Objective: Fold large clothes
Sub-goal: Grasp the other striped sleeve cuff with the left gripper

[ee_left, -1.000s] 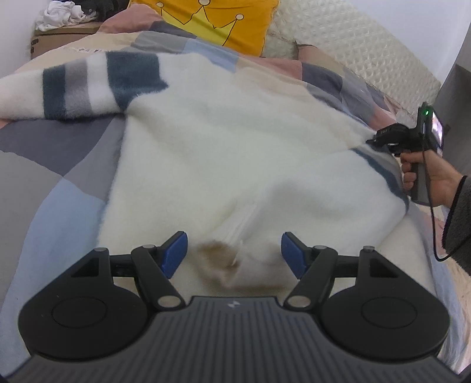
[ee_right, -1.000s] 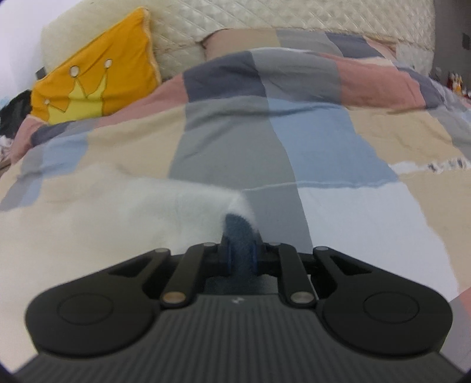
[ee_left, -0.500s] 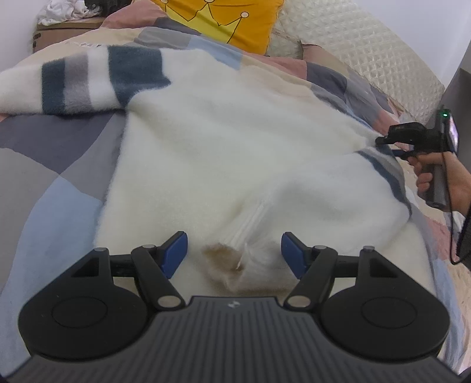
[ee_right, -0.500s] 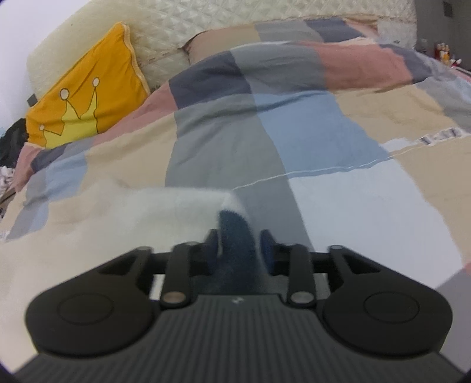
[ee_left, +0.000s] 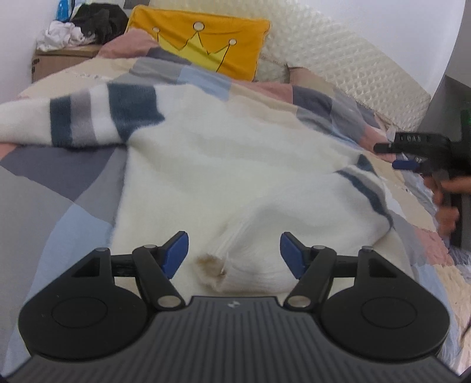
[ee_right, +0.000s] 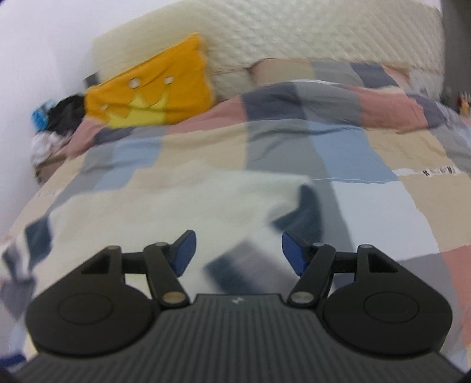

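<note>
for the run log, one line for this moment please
step: sleeve fold | right gripper: open, just released striped sleeve | left gripper: open over sweater cuff

Sweater (ee_left: pixel 223 165) on quilt (ee_left: pixel 59 182), pillow (ee_left: pixel 203 50) behind, against headboard (ee_left: pixel 338 64).

A wide bed (ee_left: pixel 73 182) fills most of both views. It is covered by a patchwork quilt (ee_right: pixel 338 153) with squares in grey, light blue, beige, pink and dark blue. At the head of the bed stands a cream quilted headboard (ee_left: pixel 338 73). An orange cushion (ee_left: pixel 203 44) with a yellow crown leans against the headboard. To the left of the cushion, beside the bed, there is a brown cardboard box (ee_left: pixel 59 59), and a pile of white and dark clothes (ee_left: pixel 79 26) lies on top of the box. Behind the headboard the wall (ee_left: pixel 368 17) is plain white. To the right of the headboard a dark grey panel (ee_left: pixel 450 97) rises. The light is soft and even.
</note>
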